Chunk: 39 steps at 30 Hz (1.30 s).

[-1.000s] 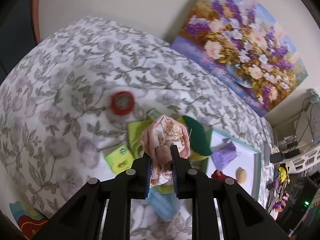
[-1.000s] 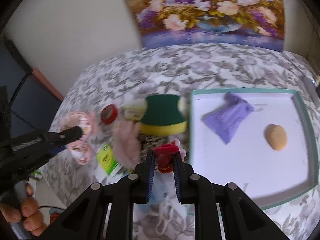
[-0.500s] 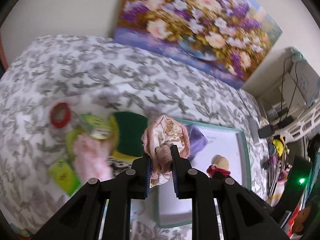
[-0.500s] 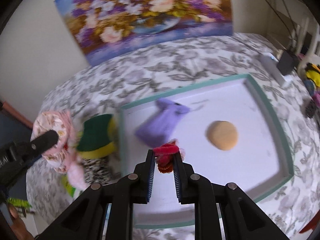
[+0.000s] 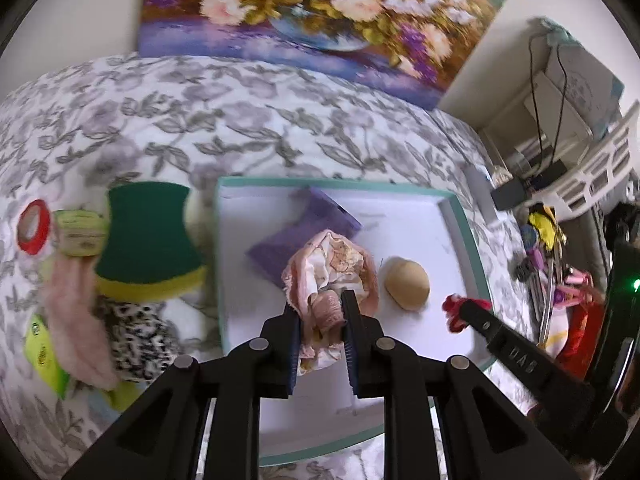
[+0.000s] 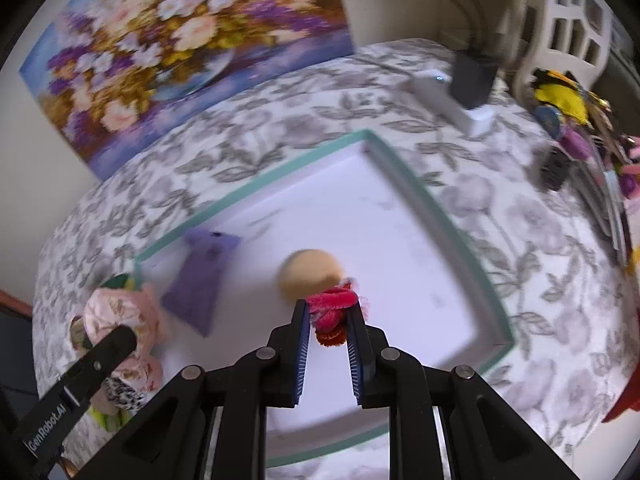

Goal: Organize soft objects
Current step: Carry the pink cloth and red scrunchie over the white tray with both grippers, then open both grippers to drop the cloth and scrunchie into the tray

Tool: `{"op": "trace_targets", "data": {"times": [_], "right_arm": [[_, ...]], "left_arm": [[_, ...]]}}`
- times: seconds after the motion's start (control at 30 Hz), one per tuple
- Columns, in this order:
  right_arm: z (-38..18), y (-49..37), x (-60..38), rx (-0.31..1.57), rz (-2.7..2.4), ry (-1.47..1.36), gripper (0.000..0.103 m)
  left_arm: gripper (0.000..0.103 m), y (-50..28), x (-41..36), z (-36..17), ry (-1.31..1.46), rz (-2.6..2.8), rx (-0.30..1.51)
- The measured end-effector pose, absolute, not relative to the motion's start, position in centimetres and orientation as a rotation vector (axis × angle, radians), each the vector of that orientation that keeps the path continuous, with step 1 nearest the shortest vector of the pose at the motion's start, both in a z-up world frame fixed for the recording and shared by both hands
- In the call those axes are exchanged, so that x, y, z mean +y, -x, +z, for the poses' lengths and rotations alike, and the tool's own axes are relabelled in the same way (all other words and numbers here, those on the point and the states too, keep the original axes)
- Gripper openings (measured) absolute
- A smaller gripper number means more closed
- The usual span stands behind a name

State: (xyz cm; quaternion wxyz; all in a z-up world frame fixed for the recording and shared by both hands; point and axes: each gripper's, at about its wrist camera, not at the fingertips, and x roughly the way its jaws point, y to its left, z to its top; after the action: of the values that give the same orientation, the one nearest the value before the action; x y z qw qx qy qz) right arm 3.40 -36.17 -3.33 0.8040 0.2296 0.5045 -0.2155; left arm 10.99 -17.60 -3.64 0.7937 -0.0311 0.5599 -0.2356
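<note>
Both grippers have been carried from over the clutter at the tray's left to above the teal-rimmed white tray [image 5: 466, 236]. Clamped in the left gripper [image 5: 319, 312] is a pink floral fabric scrunchie [image 5: 332, 268], held over the tray's middle; in the right gripper [image 6: 328, 320] a red fuzzy scrunchie [image 6: 331, 307] is pinched, held toward the tray's 5 o'clock corner as seen from the left wrist. A purple cloth pouch [image 5: 304, 232] and a tan round sponge [image 5: 408, 284] are seen lying in the tray as before.

Left of the tray, at 9 o'clock, a green-and-yellow scouring sponge [image 5: 148, 236], a red tape roll [image 5: 34, 226], a pink fluffy item [image 5: 74, 316] and a black-and-white patterned cloth [image 5: 132, 336] are blurred; the pouch is partly hidden behind the floral scrunchie. Items beyond the floral bedspread [image 5: 200, 120] at 3 o'clock cannot be made out.

"GenRobot.AI" is read on the left gripper's finger [image 6: 72, 392] in the right wrist view.
</note>
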Motion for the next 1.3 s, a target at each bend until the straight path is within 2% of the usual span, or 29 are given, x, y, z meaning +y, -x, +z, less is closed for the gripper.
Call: {"op": "trace_targets", "data": {"times": [0.13, 0.23, 0.37, 0.43, 0.53, 0.6, 0.63, 0.67, 0.8, 0.83, 0.87, 0.9, 0.93, 1.3], "right_arm": [[-3.5, -2.7, -37.7, 1.081, -0.502, -0.506, 0.020], [-3.8, -2.5, -38.2, 1.092, -0.506, -0.515, 0.022], [-3.9, -2.6, -38.2, 1.100, -0.497, -0.518, 0.023], [-3.9, -2.7, -37.9, 1.103, -0.491, -0.510, 0.031], [-4.0, -2.9, -37.6, 1.110, -0.482, -0.506, 0.055], [-4.0, -3.0, -37.5, 1.113, -0.475, -0.503, 0.062], [-4.1, -3.0, -37.4, 1.117, -0.470, -0.499, 0.065], [-4.1, -3.1, -37.3, 1.123, -0.465, -0.493, 0.068], [-4.5, -3.6, -36.5, 1.158, -0.453, -0.447, 0.080], [-4.6, -3.8, -36.3, 1.164, -0.451, -0.431, 0.083], [-4.6, -3.8, -36.2, 1.167, -0.452, -0.419, 0.089], [-4.6, -3.8, -36.1, 1.167, -0.455, -0.407, 0.094], [-4.7, -3.9, -36.0, 1.168, -0.459, -0.396, 0.103], [-4.3, -3.9, -35.4, 1.134, -0.465, -0.358, 0.103]], "left_arm": [[0.022, -10.6, -19.0, -4.5, 0.027, -0.538, 1.209], [0.036, -10.4, -19.6, -4.7, 0.014, -0.553, 1.222], [0.050, -10.3, -19.5, -4.3, 0.004, -0.551, 1.203], [0.050, -10.4, -19.3, -4.2, 0.012, -0.538, 1.203], [0.051, -10.9, -18.6, -4.1, 0.020, -0.500, 1.202], [0.061, -11.1, -18.1, -4.0, 0.022, -0.470, 1.194], [0.074, -11.2, -17.8, -3.9, 0.025, -0.457, 1.188], [0.080, -11.3, -17.5, -3.8, 0.030, -0.439, 1.176], [0.084, -11.7, -16.7, -3.6, 0.025, -0.387, 1.151], [0.093, -11.7, -16.4, -3.6, 0.023, -0.368, 1.145], [0.098, -11.8, -16.1, -3.6, 0.020, -0.338, 1.135], [0.098, -11.9, -15.8, -3.6, 0.015, -0.317, 1.130], [0.098, -12.0, -15.6, -3.7, 0.009, -0.295, 1.126], [0.099, -12.9, -13.2, -3.5, 0.011, -0.160, 1.125]]}}
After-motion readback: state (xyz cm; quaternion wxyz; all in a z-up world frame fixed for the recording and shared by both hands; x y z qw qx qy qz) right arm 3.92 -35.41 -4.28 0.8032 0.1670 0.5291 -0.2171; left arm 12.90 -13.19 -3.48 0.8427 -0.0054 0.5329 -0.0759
